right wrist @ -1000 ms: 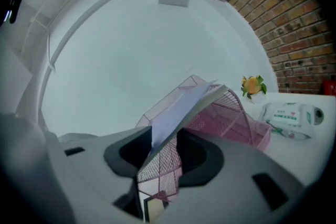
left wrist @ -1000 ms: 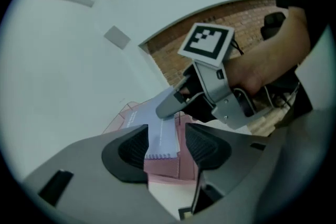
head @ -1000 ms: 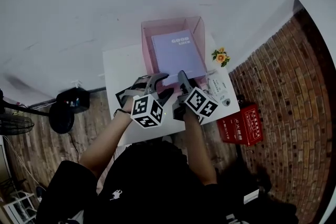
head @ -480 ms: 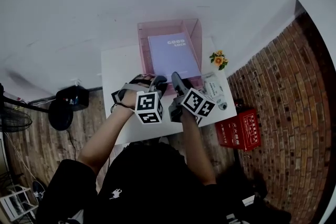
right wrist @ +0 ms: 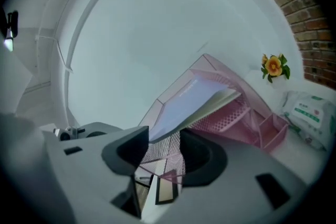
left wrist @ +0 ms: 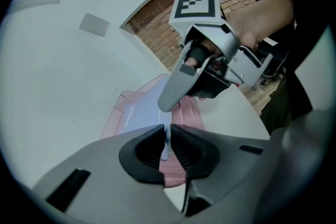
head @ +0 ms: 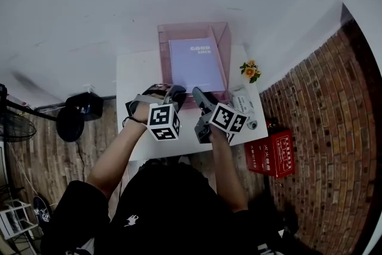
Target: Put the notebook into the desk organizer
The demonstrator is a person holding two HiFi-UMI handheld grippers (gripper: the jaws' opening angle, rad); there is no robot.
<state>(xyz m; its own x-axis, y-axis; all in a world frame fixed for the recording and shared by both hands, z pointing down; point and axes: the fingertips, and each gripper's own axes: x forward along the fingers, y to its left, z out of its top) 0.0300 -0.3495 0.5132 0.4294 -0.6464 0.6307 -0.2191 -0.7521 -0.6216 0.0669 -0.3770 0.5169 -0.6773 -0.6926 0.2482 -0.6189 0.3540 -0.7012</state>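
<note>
The pink mesh desk organizer [head: 224,48] stands at the far edge of the white table [head: 134,77]. The lavender notebook [head: 196,65] lies slanted inside it, cover up. My left gripper [head: 173,92] is at the notebook's near edge. In the left gripper view its jaws [left wrist: 168,139] have just been closing and pinch the notebook's thin edge [left wrist: 147,113]. My right gripper [head: 199,97] is beside it on the right. Its jaws [right wrist: 163,147] have just been opening and stand wide before the organizer's front wall [right wrist: 231,118], with nothing gripped under the notebook [right wrist: 189,99].
A small pot of orange flowers [head: 250,68] and a white packet [head: 242,101] are on the table's right side. A red crate [head: 271,155] sits on the brick floor at the right. A black fan [head: 70,122] stands at the left.
The notebook has settled further into the organizer. The left gripper has moved to its near edge and closed there. The right gripper has spread its jaws.
</note>
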